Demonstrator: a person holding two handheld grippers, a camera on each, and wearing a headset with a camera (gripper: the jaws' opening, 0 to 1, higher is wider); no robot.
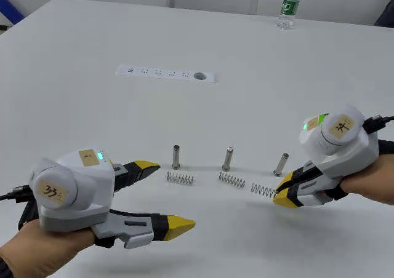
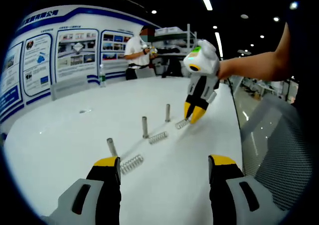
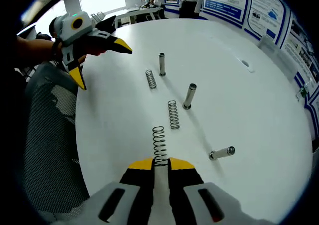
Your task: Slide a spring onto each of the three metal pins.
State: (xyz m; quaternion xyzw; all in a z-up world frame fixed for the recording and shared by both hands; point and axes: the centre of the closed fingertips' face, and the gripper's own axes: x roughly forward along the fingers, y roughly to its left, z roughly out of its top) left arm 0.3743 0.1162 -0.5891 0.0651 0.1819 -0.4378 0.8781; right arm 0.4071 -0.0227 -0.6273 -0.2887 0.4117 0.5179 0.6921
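Observation:
Three short metal pins [image 1: 176,157] [image 1: 228,158] [image 1: 281,164] stand in a row on the white table. A spring [image 1: 180,178] lies in front of the left pin and another spring [image 1: 231,180] in front of the middle pin. My right gripper [image 1: 284,193] is shut on the near end of the third spring [image 1: 263,190], which lies on the table beside the right pin [image 3: 222,153]; its jaws [image 3: 155,163] pinch the spring [image 3: 159,143]. My left gripper [image 1: 165,195] hovers open and holds nothing, short of the left pin [image 2: 111,146] and its spring [image 2: 131,163].
A white power strip [image 1: 166,74] lies farther back on the table. A water bottle [image 1: 288,6] stands at the far edge. A mesh chair [image 3: 50,135] sits by the table's near edge. A person [image 2: 135,51] stands beyond the table.

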